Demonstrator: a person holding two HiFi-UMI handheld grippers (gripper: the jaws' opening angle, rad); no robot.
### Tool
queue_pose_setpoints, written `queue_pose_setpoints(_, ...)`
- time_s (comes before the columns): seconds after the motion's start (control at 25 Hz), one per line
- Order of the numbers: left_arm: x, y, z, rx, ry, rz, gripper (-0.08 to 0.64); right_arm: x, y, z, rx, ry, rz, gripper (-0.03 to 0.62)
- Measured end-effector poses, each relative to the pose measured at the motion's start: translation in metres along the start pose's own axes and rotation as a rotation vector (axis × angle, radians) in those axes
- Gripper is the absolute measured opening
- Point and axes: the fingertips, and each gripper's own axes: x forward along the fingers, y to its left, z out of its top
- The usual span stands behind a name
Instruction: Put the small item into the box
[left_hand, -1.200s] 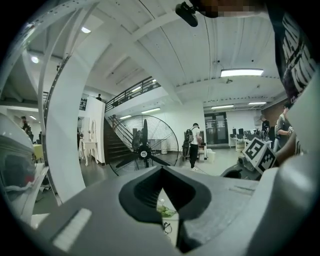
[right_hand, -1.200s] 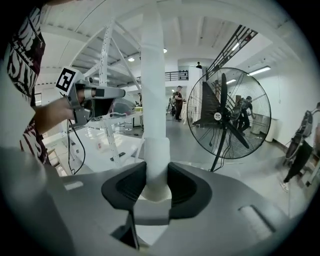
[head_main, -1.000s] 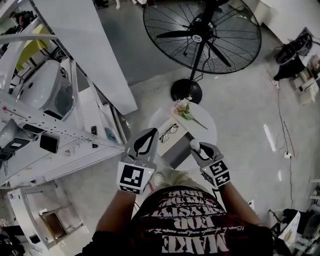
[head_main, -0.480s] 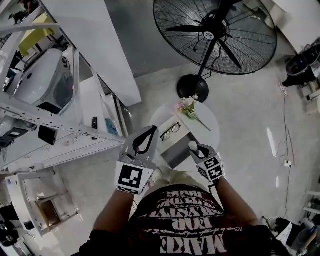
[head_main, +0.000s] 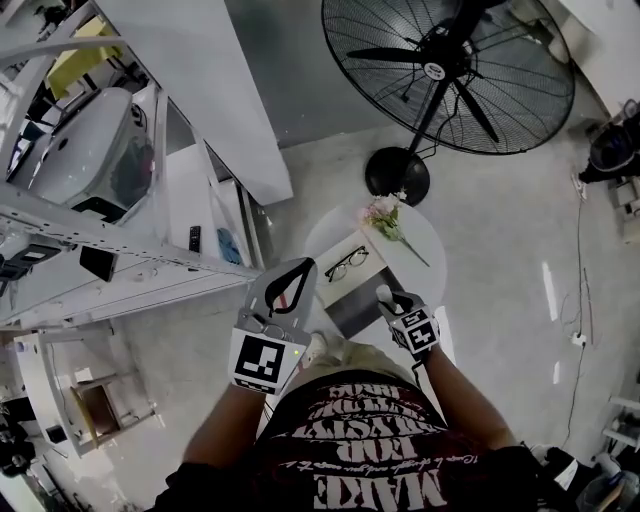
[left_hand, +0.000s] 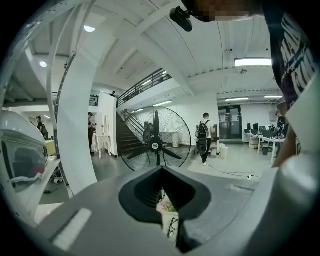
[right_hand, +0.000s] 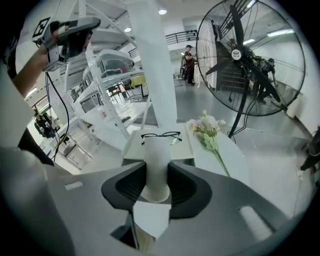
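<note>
Cylinder (right_hand: 157, 150) in nose-down right gripper (right_hand: 156, 174)

Matt grey plastic is seen on the left gripper (left_hand: 161, 169) and the right gripper (right_hand: 156, 175). The tube (right_hand: 156, 155) is finished smooth, matt white. The fan (head_main: 450, 70) guard is made of black metal wire. The table (head_main: 425, 235) is smooth white, the floor (head_main: 500, 260) slightly glossy, and the shirt (head_main: 370, 450) printed cloth.
</note>
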Motion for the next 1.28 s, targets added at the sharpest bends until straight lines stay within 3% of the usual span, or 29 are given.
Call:
queue_pose_setpoints(0.52, 0.007, -0.001, 0.004, 0.022, 0.014, -0.003, 0.000, 0.062, -0.009, -0.046, -0.070, 0.195, 0.046, 0.158)
queue_pose_setpoints(1.0, 0.009, -0.001, -0.009, 0.032, 0.087, -0.009, 0.000, 0.100, -0.020, -0.073, -0.005, 0.313, 0.010, 0.167)
queue_pose_setpoints(1.08, 0.005, 0.002, -0.007, 0.044, 0.088, -0.006, 0.000, 0.103, -0.020, -0.075, -0.002, 0.313, -0.002, 0.186)
queue_pose_setpoints(1.16, 0.000, 0.005, -0.005, 0.050, 0.087, -0.002, 0.000, 0.106, -0.018, -0.076, 0.001, 0.309, 0.003, 0.246)
queue_pose_setpoints(1.28, -0.005, 0.008, -0.003, 0.054, 0.081, -0.004, 0.000, 0.099, -0.014, -0.080, 0.039, 0.328, 0.011, 0.267)
